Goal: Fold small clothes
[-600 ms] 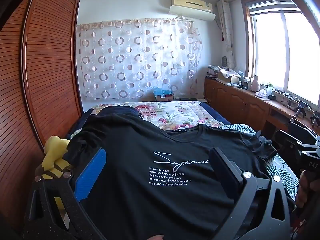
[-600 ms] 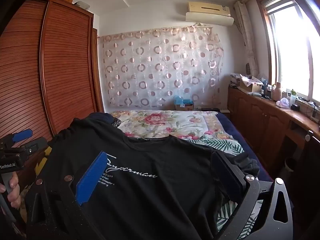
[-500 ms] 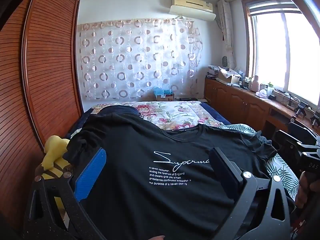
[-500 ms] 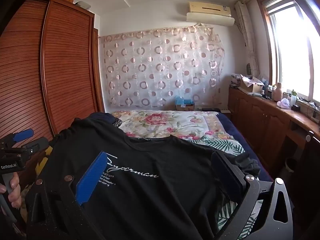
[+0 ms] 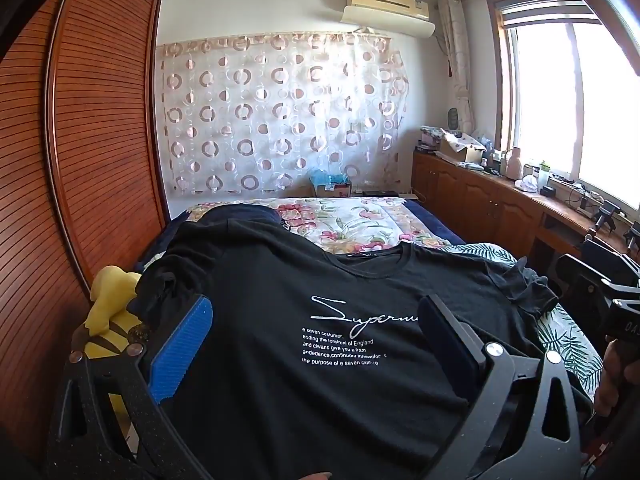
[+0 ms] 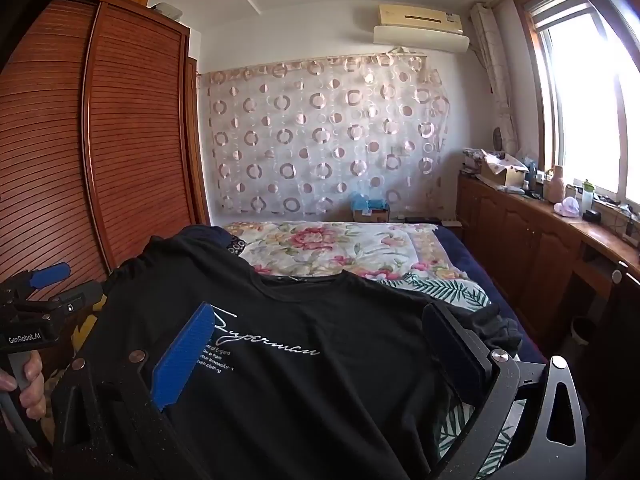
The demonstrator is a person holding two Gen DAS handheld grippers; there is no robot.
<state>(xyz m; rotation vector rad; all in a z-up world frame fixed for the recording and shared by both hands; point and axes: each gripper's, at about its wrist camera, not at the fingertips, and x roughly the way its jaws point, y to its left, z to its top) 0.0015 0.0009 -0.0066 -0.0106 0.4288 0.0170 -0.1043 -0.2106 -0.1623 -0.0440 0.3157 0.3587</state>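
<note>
A black T-shirt [image 5: 320, 320] with white script print lies spread face up on the bed, collar toward the far side; it also fills the right wrist view, T-shirt [image 6: 320, 360]. My left gripper [image 5: 316, 344] hovers open over the shirt's lower left part, its pads apart and touching nothing. My right gripper [image 6: 320, 352] hovers open over the shirt's lower right part, near the bunched right sleeve [image 6: 496, 328]. Each gripper shows at the edge of the other's view: right gripper [image 5: 592, 268], left gripper [image 6: 64, 286], each held by a hand.
A floral quilt [image 5: 352, 224] covers the far half of the bed. A yellow plush toy [image 5: 108, 308] sits by the shirt's left sleeve against the slatted wooden wardrobe [image 5: 100, 140]. Wooden cabinets [image 6: 520, 232] with clutter run along the right wall under the window.
</note>
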